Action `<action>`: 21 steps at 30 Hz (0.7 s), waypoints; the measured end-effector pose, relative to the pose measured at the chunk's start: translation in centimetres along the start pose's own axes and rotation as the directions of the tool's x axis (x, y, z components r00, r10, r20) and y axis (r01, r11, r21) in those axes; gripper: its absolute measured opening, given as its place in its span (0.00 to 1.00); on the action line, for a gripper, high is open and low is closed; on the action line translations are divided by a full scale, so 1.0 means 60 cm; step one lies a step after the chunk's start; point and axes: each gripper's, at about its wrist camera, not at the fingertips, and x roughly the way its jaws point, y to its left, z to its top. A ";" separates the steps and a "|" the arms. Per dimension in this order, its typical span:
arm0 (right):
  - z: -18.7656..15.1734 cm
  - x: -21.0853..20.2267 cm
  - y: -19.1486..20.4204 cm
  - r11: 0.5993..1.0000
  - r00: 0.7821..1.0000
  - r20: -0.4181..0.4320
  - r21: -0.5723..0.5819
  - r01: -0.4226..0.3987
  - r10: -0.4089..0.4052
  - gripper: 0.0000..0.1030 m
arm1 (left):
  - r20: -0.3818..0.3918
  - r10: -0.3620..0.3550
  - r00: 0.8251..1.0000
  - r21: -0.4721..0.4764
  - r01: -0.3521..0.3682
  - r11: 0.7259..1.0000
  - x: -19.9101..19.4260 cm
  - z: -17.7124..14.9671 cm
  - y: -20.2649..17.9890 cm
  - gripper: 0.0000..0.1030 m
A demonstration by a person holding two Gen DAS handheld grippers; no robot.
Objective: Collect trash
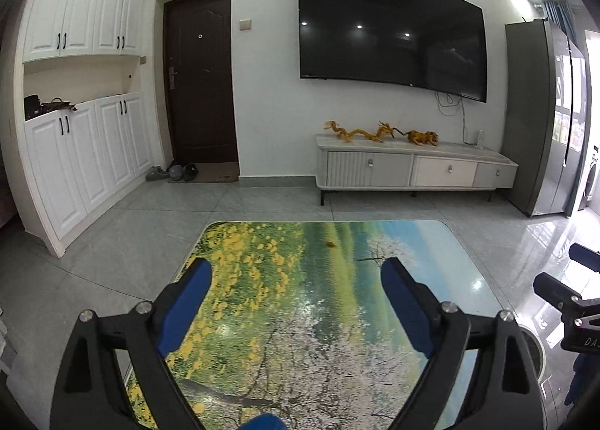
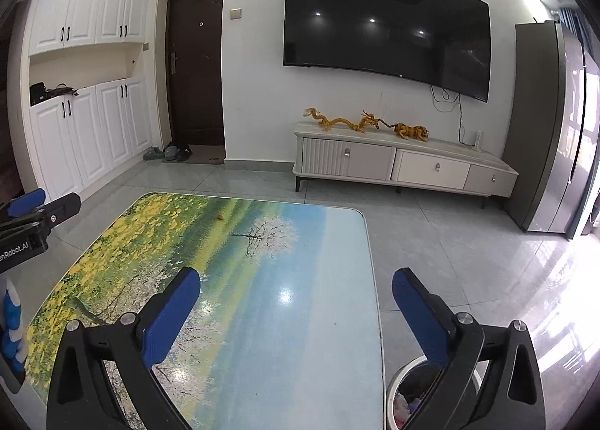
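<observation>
Left black gripper with blue pads (image 1: 296,272) spread wide, empty; small orange-brown scrap (image 1: 331,243) lies on landscape-printed glossy tabletop (image 1: 431,242) straight ahead, slightly right; right gripper (image 2: 296,283) also agape, farther; round trash bin (image 2: 412,388) beside table.

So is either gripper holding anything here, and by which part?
Nothing is held: left gripper and right gripper are both open above the table.
</observation>
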 end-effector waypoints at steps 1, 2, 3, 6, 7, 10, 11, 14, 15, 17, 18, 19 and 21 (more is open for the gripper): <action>0.002 -0.002 0.006 1.000 1.000 0.004 -0.004 0.009 -0.009 1.00 | 0.008 0.007 1.000 -0.003 -0.007 1.000 -0.008 -0.001 0.007 0.91; 0.002 -0.008 0.012 1.000 1.000 0.009 -0.007 0.018 -0.018 1.00 | 0.014 0.014 1.000 -0.007 -0.013 1.000 -0.013 -0.001 0.013 0.92; 0.003 -0.011 0.015 1.000 1.000 0.014 -0.010 0.027 -0.027 1.00 | 0.020 0.021 1.000 -0.011 -0.021 1.000 -0.020 -0.001 0.017 0.93; 0.005 -0.021 0.024 0.999 0.998 0.032 -0.013 0.049 -0.048 1.00 | 0.048 0.040 0.998 -0.025 -0.038 0.999 -0.038 -0.002 0.030 0.98; 0.005 -0.025 0.026 0.998 0.998 0.036 -0.013 0.056 -0.055 1.00 | 0.058 0.044 0.997 -0.028 -0.043 0.999 -0.043 -0.003 0.032 0.99; 0.005 -0.035 0.030 0.997 0.996 0.048 -0.013 0.075 -0.075 1.00 | 0.079 0.052 0.996 -0.032 -0.050 0.998 -0.059 -0.004 0.036 1.00; 0.006 -0.039 0.031 0.997 0.995 0.051 -0.013 0.081 -0.080 1.00 | 0.084 0.051 0.995 -0.032 -0.049 0.998 -0.064 -0.004 0.036 1.00; 0.003 -0.051 0.032 0.996 0.994 0.061 -0.003 0.090 -0.090 1.00 | 0.103 0.052 0.993 -0.034 -0.048 0.998 -0.081 -0.005 0.039 1.00; 0.002 -0.054 0.032 0.996 0.994 0.064 0.000 0.092 -0.092 1.00 | 0.113 0.053 0.992 -0.036 -0.049 0.998 -0.087 -0.004 0.040 1.00; 0.002 -0.063 0.031 0.995 0.993 0.071 0.011 0.097 -0.097 1.00 | 0.131 0.060 0.990 -0.041 -0.055 0.998 -0.098 -0.004 0.042 1.00; 0.002 -0.067 0.030 0.995 0.992 0.075 0.018 0.097 -0.099 1.00 | 0.138 0.061 0.989 -0.043 -0.055 0.998 -0.104 -0.003 0.042 1.00; 0.002 -0.071 0.030 0.995 0.992 0.080 0.023 0.098 -0.099 1.00 | 0.144 0.061 0.988 -0.043 -0.055 0.998 -0.111 -0.002 0.040 1.00; 0.002 -0.081 0.033 0.994 0.990 0.092 0.025 0.105 -0.107 1.00 | 0.162 0.064 0.985 -0.041 -0.059 0.997 -0.124 -0.002 0.038 1.00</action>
